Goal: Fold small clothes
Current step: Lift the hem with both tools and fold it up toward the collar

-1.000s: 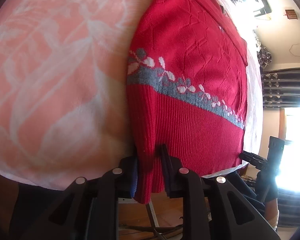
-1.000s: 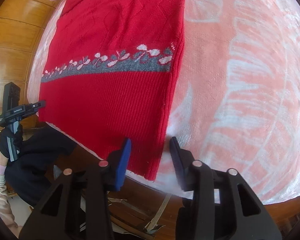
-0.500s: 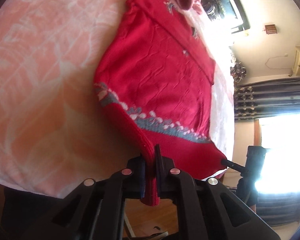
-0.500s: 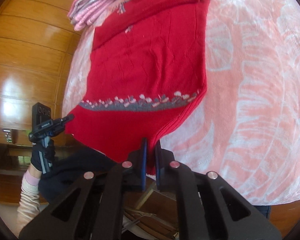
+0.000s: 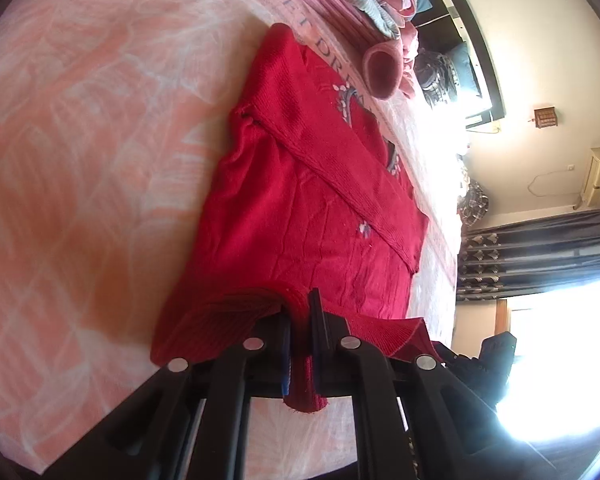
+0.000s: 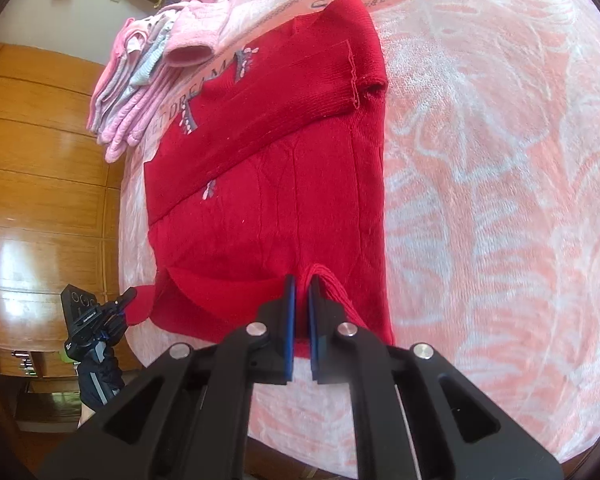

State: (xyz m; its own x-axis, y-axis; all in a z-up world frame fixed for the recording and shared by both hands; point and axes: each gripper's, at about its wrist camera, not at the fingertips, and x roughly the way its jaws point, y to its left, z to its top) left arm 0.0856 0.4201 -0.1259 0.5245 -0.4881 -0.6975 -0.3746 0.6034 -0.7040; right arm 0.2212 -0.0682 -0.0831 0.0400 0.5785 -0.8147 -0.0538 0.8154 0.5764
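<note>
Meanwhile, my left tongs (image 5: pixel 299 312) pinching hem of red sweater (image 5: pixel 300 208), frame bottom centre; my right tongs (image 6: pixel 301 292) clamped on opposite hem corner. Sweater on pink bedspread (image 6: pixel 500 200), hem raised; pink clothes pile (image 6: pixel 156 68) upper left.

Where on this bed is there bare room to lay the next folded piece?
Bare blanket lies open beside the red sweater on the right tongs' side, from the lettered band down to the near edge. It is crowded at the far end, where the pink clothes pile sits.
</note>
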